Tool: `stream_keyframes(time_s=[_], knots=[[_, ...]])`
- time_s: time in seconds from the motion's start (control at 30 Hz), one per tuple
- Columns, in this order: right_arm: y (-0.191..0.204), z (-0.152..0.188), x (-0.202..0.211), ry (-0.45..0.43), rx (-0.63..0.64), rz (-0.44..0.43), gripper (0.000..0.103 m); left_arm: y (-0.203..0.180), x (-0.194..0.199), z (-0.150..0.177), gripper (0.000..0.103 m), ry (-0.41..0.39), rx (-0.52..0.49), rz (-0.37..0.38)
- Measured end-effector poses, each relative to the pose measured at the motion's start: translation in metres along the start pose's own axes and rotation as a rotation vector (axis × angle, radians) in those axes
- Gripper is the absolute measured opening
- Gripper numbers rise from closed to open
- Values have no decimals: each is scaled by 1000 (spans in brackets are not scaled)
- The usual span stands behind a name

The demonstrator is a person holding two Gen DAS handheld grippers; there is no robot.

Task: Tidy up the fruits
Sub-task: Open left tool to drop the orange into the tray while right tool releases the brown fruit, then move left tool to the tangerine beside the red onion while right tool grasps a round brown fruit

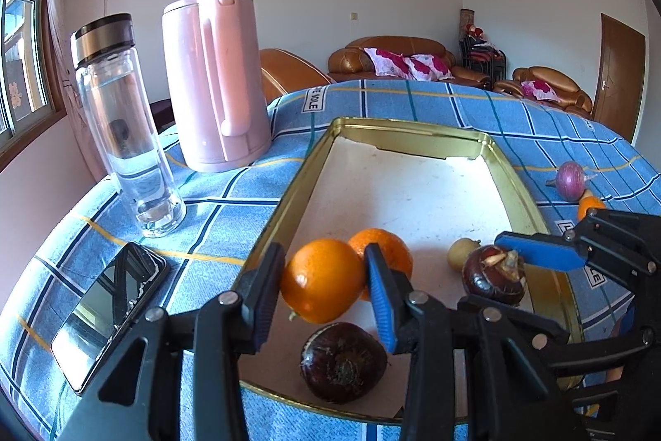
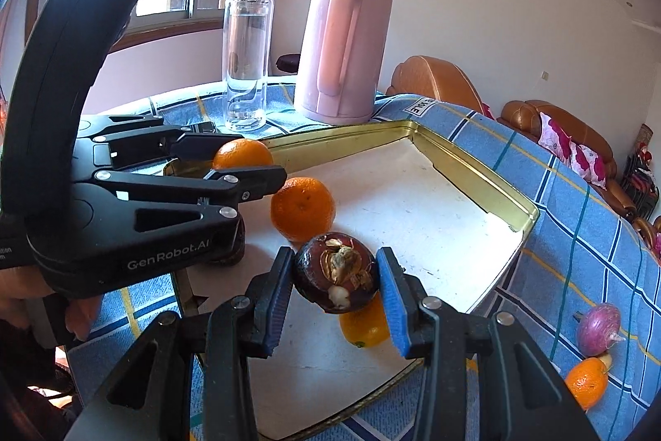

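On the worktop's blue checked cloth [image 1: 231,201] we see a shiny gold metal tray [image 1: 520,184]. Our left hand-held gripper [image 1: 326,284] squeezes a smooth round orange [image 1: 322,280] above it; our right hand-held gripper [image 2: 336,286] squeezes a bumpy dark brown fruit [image 2: 334,275].

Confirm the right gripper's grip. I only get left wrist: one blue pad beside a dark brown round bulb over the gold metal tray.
Observer: Right wrist shows the right gripper closed on the dark brown round bulb, one blue pad pressing each side.
Operator: The fruit half-hidden behind its arm?
Observer: A small orange fruit, whole, on the blue checked cloth outside the gold metal tray, beside a purple onion.
Operator: Left gripper's handle?
Observer: A person's hand wraps it.
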State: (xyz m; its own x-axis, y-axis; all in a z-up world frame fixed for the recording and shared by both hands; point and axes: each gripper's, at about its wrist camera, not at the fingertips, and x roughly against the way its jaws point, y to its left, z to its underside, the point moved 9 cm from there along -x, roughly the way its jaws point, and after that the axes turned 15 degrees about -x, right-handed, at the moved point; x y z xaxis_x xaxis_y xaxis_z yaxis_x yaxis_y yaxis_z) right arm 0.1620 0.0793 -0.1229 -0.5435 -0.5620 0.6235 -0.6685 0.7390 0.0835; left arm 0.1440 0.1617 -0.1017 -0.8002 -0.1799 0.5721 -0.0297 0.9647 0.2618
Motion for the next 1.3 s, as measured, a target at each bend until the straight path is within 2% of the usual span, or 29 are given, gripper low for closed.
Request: stream_keyframes(time_s=[0.1,0.17,0.23,0.3,0.67,0.7,0.8,0.93,1.03,1.17,1.3], knots=[[0,0,-1,6,-1,0,43,-1,1,0,42,1,-11,-16],[0,-1,-1,2,1,6,50,0,2,0,44,2,-14,-21],[0,-3,2,-19,3,17,66,1,4,1,59,-5,-9,-33],[-1,-4,8,-45,0,24,69,3,9,0,70,-22,0,-48],[-50,-9,56,-176,-126,99,69,-25,37,-24,76,-131,9,11],[-57,-9,64,-189,-131,114,69,-29,41,-27,79,-142,7,17],[-85,-5,90,-219,-157,169,69,-47,48,-39,87,-173,-7,45],[-137,4,122,-243,-239,268,69,-82,52,-56,87,-196,-49,107],[-183,19,145,-261,-352,337,69,-114,52,-67,87,-197,-95,165],[-241,43,172,-252,-454,465,69,-155,51,-80,87,-200,-168,217],[-283,68,185,-204,-541,534,69,-192,45,-89,88,-174,-207,275]])
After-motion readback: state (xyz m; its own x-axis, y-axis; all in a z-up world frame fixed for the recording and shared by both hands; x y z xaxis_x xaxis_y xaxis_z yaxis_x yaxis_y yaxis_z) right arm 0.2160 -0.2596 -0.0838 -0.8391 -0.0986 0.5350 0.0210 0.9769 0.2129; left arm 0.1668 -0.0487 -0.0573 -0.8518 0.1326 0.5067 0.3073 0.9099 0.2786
